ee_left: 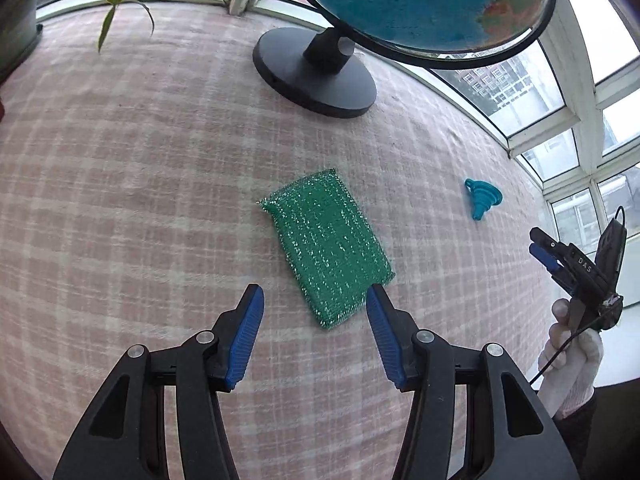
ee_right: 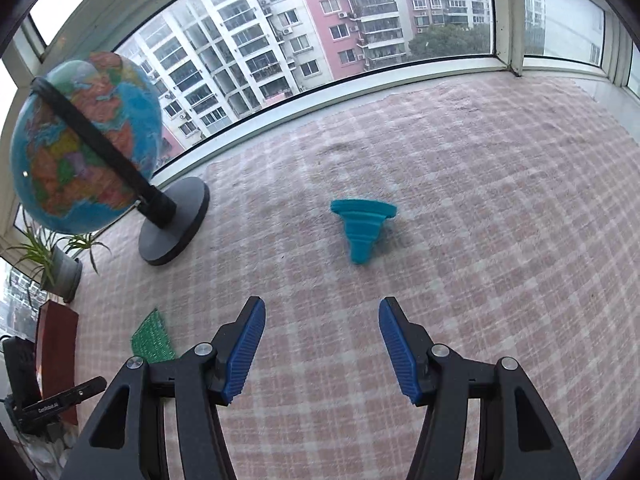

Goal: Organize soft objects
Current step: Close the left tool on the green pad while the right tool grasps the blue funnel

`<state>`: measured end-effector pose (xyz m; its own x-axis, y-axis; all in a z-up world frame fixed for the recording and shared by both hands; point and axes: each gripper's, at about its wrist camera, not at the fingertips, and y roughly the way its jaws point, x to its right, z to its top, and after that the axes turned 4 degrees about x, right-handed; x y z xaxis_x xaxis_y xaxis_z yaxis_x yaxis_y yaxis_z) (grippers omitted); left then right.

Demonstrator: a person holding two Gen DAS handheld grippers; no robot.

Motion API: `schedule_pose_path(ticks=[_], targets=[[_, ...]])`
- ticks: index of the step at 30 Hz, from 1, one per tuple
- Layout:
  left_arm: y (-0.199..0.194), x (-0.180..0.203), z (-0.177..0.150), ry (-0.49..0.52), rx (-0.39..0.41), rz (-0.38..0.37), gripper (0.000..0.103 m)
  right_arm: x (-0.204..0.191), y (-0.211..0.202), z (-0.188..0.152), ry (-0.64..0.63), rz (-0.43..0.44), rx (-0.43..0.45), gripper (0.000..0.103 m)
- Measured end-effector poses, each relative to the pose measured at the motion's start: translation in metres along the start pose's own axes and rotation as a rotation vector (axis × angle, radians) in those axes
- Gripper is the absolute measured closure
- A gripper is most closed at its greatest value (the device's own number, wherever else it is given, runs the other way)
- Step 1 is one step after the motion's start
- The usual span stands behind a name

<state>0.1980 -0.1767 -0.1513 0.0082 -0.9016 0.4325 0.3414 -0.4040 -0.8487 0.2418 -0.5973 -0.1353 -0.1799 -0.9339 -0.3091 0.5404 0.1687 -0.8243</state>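
A green glittery scouring sponge lies flat on the pink checked cloth, just ahead of my left gripper, which is open and empty; its right fingertip is at the sponge's near corner. A teal collapsible silicone funnel lies on its side on the cloth ahead of my right gripper, which is open and empty. The funnel also shows in the left wrist view, to the right of the sponge. A corner of the sponge shows in the right wrist view at lower left.
A globe on a black round base stands behind the sponge; it also shows in the right wrist view. A potted plant and a dark red box stand at the left. Windows ring the cloth's far edge.
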Motion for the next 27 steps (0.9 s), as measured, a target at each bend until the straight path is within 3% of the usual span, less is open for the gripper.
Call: schedule_pose_path(ticks=[11,22,27], targets=[[0.041,-0.008,0.027,-0.074,-0.066,-0.001,0.050,0.018,0.071,0.032,0.038,-0.045,-0.067,0.048],[0.061,-0.003,0.038,-0.066,-0.093,0.062,0.050,0.021,0.090,0.040,0.045,-0.054,-0.090,0.048],[0.065,-0.004,0.040,-0.083,-0.090,0.051,0.051,0.025,0.095,0.042,0.065,-0.044,-0.101,0.048]])
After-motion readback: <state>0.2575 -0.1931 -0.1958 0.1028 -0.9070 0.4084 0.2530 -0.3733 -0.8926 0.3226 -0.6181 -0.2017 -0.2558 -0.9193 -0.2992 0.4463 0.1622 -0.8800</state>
